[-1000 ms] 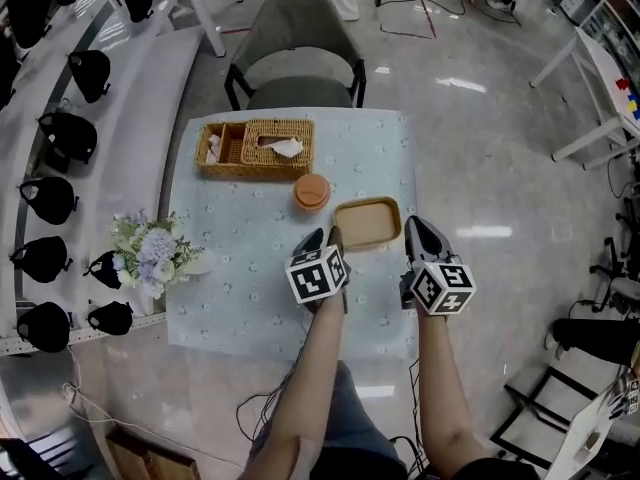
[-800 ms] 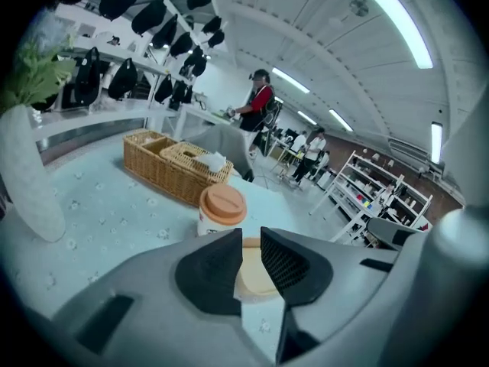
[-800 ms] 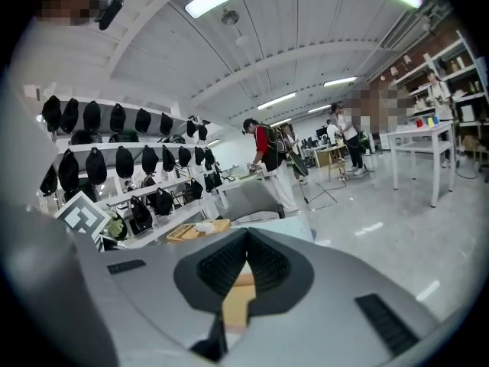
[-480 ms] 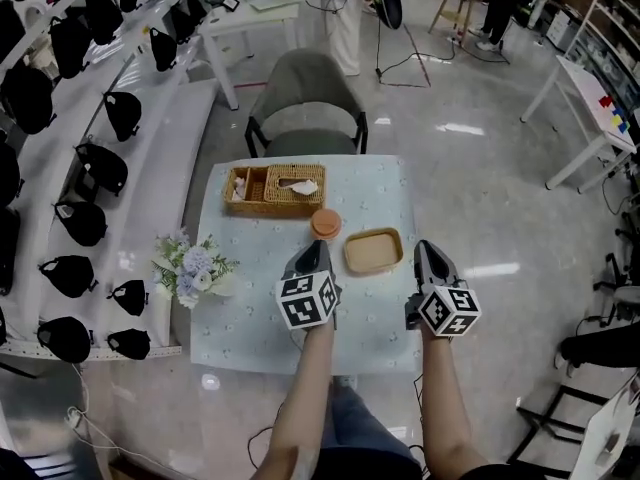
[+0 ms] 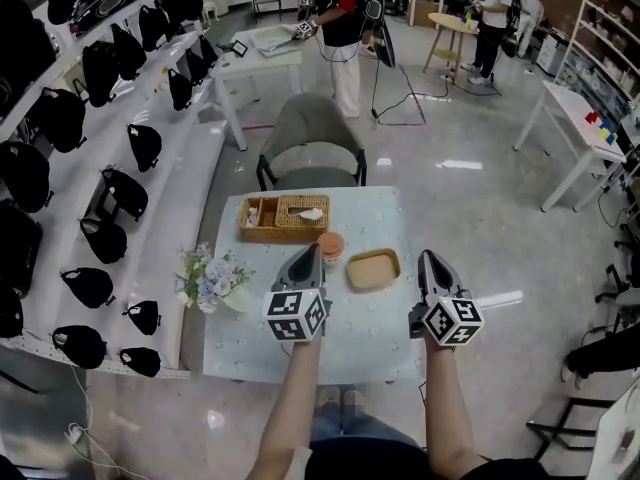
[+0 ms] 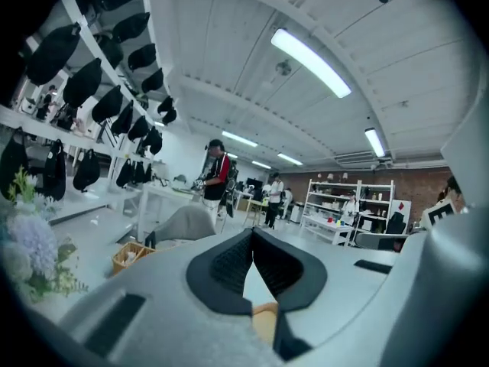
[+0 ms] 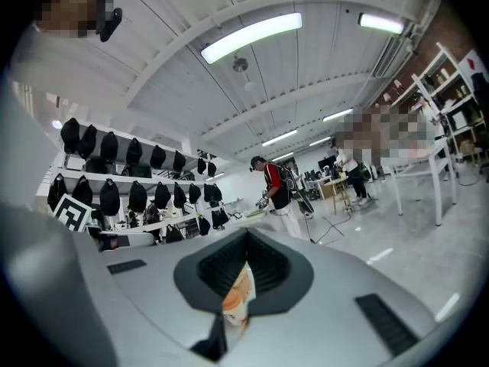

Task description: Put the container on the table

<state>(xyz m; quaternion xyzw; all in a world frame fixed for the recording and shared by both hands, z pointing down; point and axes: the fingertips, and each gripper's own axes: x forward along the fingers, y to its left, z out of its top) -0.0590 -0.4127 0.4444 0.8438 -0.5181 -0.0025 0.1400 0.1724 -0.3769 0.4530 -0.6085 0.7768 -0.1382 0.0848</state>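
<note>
on the bench [image 5: 240, 330] with its pale flowered cloth, the shallow tan rectangular container [image 5: 373, 269] sits beside a round orange pot [image 5: 331, 245]. nearer the person, the left claw [image 5: 309, 252] and right claw [image 5: 431, 260] hang clear of it (one either side), both closed on nothing.

Left gripper [image 5: 309, 252] and right gripper [image 5: 431, 258] level, side by side — jaws together.

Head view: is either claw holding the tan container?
No. The tan container sits on the table, with the left claw and right claw raised apart from it.
</note>
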